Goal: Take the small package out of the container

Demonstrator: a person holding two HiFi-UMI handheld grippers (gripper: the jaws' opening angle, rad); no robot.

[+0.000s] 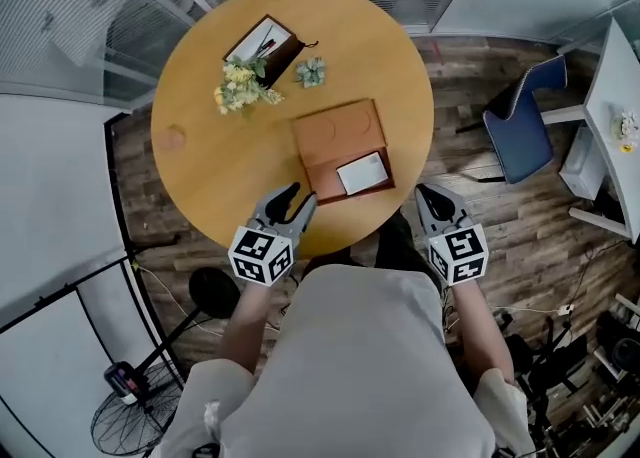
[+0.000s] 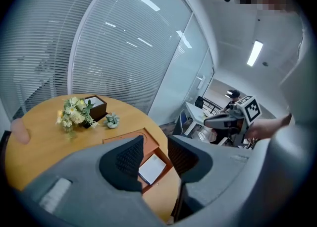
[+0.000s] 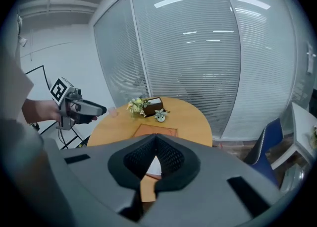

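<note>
The brown container [image 1: 338, 131] lies flat near the middle of the round worktop [image 1: 205, 181], open on top. Its far half is a plain brown panel with a round outline pressed into it. Its near half is a sunken compartment. The small package [image 1: 362, 174], white and flat, lies in that compartment toward the container's near right corner, with bare brown floor showing beside it on the left. Nothing touches it.

Your left gripper [image 1: 300, 196] hangs over the worktop just beside the container's near left corner. Its fingers stand apart with nothing between them, and in the left gripper view the package shows beyond the gap. Your right gripper [image 1: 428, 194] is at the worktop's rim, to the right of the container's near right corner and clear of it. Its fingers are closed tip to tip on nothing.

Beyond the container's far left corner stands a dark box [image 1: 262, 46], also open on top. It holds a white card and a few thin items that you cannot make out from here. Yellow flowers [image 1: 238, 88] bunch against the side of that box facing the container; whether their stems stand inside it cannot be told. A small green plant [image 1: 310, 71] sits between the dark box and the container's far edge, near both and apart from the container.
</note>
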